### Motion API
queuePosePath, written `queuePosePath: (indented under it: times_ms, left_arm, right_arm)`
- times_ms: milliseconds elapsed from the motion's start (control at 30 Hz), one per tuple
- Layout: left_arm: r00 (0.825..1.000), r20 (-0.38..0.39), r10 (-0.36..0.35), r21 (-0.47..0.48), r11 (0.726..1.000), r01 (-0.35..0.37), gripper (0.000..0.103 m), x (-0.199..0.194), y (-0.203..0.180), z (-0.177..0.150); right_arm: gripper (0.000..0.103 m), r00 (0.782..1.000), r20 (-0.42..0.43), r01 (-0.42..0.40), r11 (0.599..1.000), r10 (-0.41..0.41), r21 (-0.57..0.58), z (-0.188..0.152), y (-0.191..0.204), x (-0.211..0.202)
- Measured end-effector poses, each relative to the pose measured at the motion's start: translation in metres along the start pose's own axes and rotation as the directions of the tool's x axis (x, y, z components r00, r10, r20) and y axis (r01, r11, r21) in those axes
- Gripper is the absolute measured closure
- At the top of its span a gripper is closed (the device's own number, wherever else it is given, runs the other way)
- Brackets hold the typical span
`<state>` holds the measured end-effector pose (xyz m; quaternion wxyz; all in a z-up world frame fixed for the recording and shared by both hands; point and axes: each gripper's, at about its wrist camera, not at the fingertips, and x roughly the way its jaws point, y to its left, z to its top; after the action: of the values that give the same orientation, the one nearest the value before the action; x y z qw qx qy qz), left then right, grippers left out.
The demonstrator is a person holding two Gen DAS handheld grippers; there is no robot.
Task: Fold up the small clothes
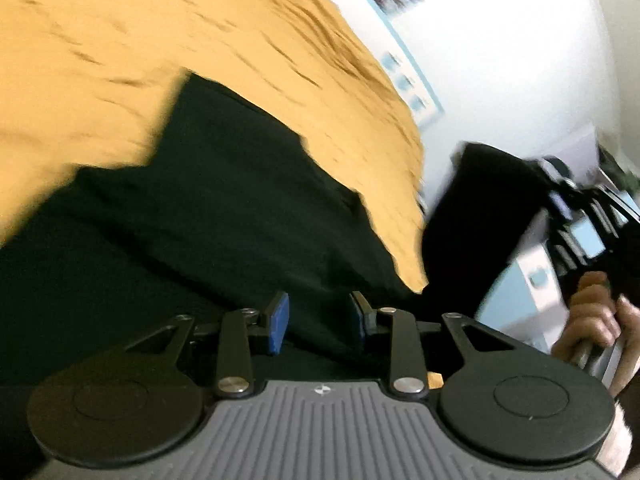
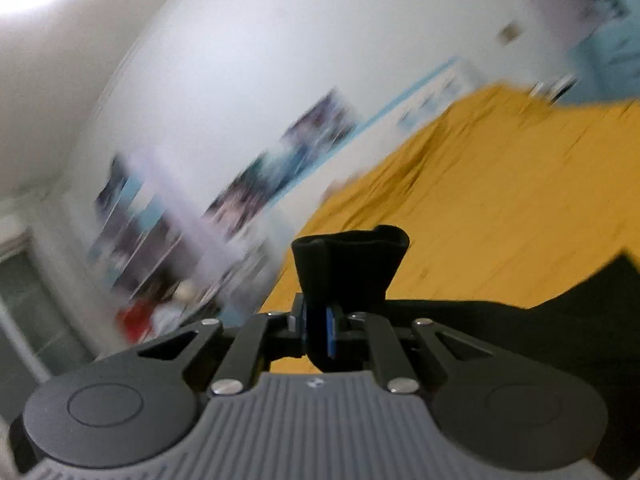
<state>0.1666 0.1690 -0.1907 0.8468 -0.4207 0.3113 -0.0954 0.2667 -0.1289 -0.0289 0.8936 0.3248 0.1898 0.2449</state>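
Observation:
A black garment (image 1: pixel 200 200) lies spread on an orange-yellow bedsheet (image 1: pixel 120 40). My left gripper (image 1: pixel 320 312) hovers over its near part, blue pads (image 1: pixel 279 320) apart, with nothing pinched between them. In the right wrist view my right gripper (image 2: pixel 320 320) is shut on a fold of the black garment (image 2: pixel 348 268), which sticks up past the fingertips; the rest trails away at the lower right (image 2: pixel 520 340). The left wrist view shows that gripper (image 1: pixel 576 216) raised at the right, held by a hand (image 1: pixel 592 320), with black cloth (image 1: pixel 480 208) hanging from it.
The bedsheet (image 2: pixel 500 200) reaches to a white wall (image 2: pixel 280 60) with blurred posters (image 2: pixel 280 168) along it. A doorway or window (image 2: pixel 20 300) and some red and white items (image 2: pixel 148 316) show at the far left. Both views are motion-blurred.

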Motion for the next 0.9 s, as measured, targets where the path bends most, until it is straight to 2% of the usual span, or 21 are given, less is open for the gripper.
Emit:
queuePosePath:
  times_ms: [100, 167, 200, 233, 300, 367, 433, 533, 600, 700, 767, 833, 900]
  left_arm:
    - [0.998, 0.042, 0.055, -0.025, 0.998, -0.054, 0.067, -0.019, 0.025, 0.003]
    - [0.995, 0.057, 0.087, -0.043, 0.996, -0.084, 0.067, -0.027, 0.038, 0.004]
    - [0.993, 0.065, 0.099, -0.052, 0.994, -0.096, 0.067, -0.029, 0.042, 0.004]
    - [0.992, 0.071, 0.103, -0.059, 0.993, -0.099, 0.067, -0.03, 0.046, 0.004]
    - [0.993, 0.074, 0.094, -0.074, 0.993, -0.089, 0.067, -0.033, 0.052, 0.006]
    - [0.993, 0.078, 0.089, -0.073, 0.994, -0.083, 0.067, -0.029, 0.048, 0.01]
    - [0.993, 0.084, 0.082, -0.067, 0.995, -0.076, 0.067, -0.027, 0.047, 0.015]
    - [0.992, 0.098, 0.08, -0.118, 0.991, -0.068, 0.067, -0.016, 0.046, 0.018]
    - [0.992, 0.104, 0.07, -0.165, 0.985, -0.052, 0.067, -0.008, 0.051, 0.019]
    - [0.992, 0.114, 0.056, -0.197, 0.98, -0.033, 0.067, 0.012, 0.051, 0.021]
    - [0.992, 0.105, 0.071, -0.191, 0.98, -0.05, 0.067, 0.022, 0.048, 0.023]
    - [0.993, 0.095, 0.068, -0.186, 0.981, -0.05, 0.067, 0.03, 0.045, 0.024]
    - [0.993, 0.092, 0.074, -0.167, 0.984, -0.058, 0.067, 0.034, 0.041, 0.024]
  right_arm:
    - [0.099, 0.989, -0.15, -0.015, 1.0, 0.015, 0.0, -0.072, 0.019, 0.053]
    - [0.085, 0.967, -0.255, -0.012, 1.0, 0.007, -0.018, -0.115, 0.021, 0.084]
    - [0.064, 0.953, -0.303, -0.008, 1.0, 0.004, -0.014, -0.136, 0.02, 0.095]
    - [0.047, 0.941, -0.338, 0.009, 1.0, -0.012, -0.012, -0.151, 0.016, 0.102]
    - [0.045, 0.924, -0.382, 0.028, 1.0, -0.025, 0.002, -0.162, 0.006, 0.102]
    - [0.046, 0.916, -0.4, -0.003, 0.999, 0.017, 0.035, -0.15, -0.01, 0.087]
    - [0.041, 0.929, -0.37, 0.01, 0.998, 0.012, 0.059, -0.126, -0.031, 0.062]
    - [0.036, 0.955, -0.291, 0.077, 0.993, -0.047, 0.091, -0.088, -0.071, 0.009]
    - [0.035, 0.964, -0.228, 0.165, 0.98, -0.137, 0.108, -0.06, -0.105, -0.03]
    - [0.034, 0.954, -0.159, 0.283, 0.938, -0.254, 0.199, -0.03, -0.164, -0.083]
    - [0.036, 0.945, -0.148, 0.323, 0.899, -0.292, 0.295, -0.02, -0.197, -0.107]
    - [0.043, 0.944, -0.14, 0.329, 0.868, -0.298, 0.372, -0.017, -0.222, -0.126]
    - [0.043, 0.944, -0.145, 0.329, 0.861, -0.296, 0.387, -0.019, -0.232, -0.132]
